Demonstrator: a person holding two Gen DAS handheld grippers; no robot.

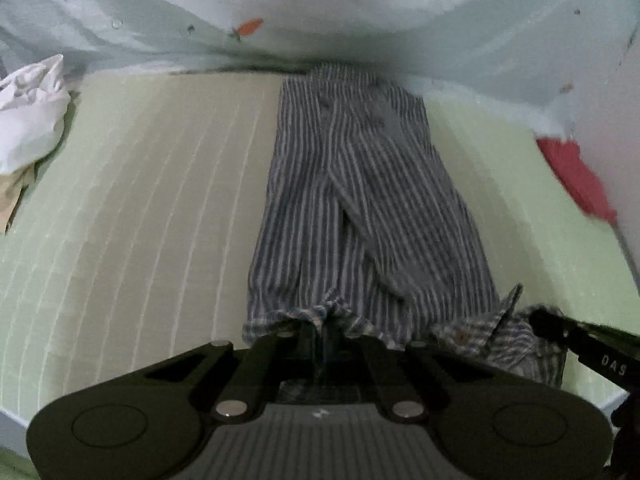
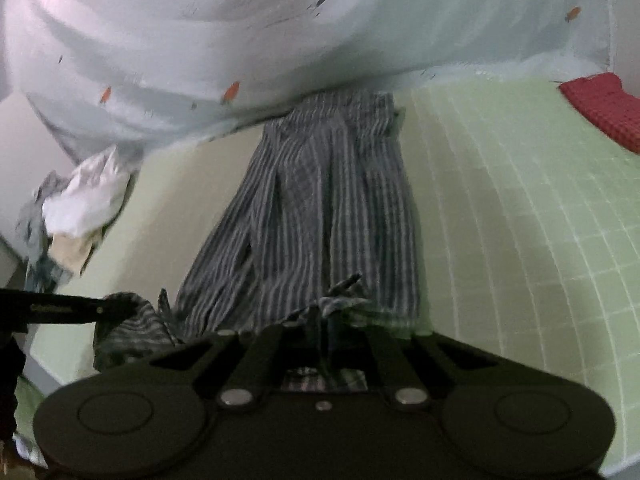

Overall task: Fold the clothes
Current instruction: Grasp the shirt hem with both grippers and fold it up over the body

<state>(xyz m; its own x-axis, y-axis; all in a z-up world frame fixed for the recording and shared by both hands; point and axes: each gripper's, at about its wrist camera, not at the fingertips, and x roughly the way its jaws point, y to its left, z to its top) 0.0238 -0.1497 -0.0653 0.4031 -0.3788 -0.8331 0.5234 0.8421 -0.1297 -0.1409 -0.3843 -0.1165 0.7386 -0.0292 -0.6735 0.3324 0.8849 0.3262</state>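
A blue-and-white striped garment (image 1: 360, 208) lies lengthwise on the pale green mattress (image 1: 140, 200), its far end under a light blue sheet. My left gripper (image 1: 326, 328) is shut on the garment's near edge at its left corner. My right gripper (image 2: 324, 322) is shut on the same near edge of the striped garment (image 2: 320, 208), at the other corner. The right gripper (image 1: 560, 330) shows at the right of the left wrist view, pinching bunched cloth. The left gripper (image 2: 116, 308) shows at the left of the right wrist view, also on bunched cloth.
A light blue sheet with carrot prints (image 1: 320, 12) is heaped across the far side. A white crumpled garment (image 1: 32, 116) and other clothes lie at the far left. A red cloth (image 1: 576, 176) lies at the right edge. The mattress edge (image 2: 52, 364) runs near me.
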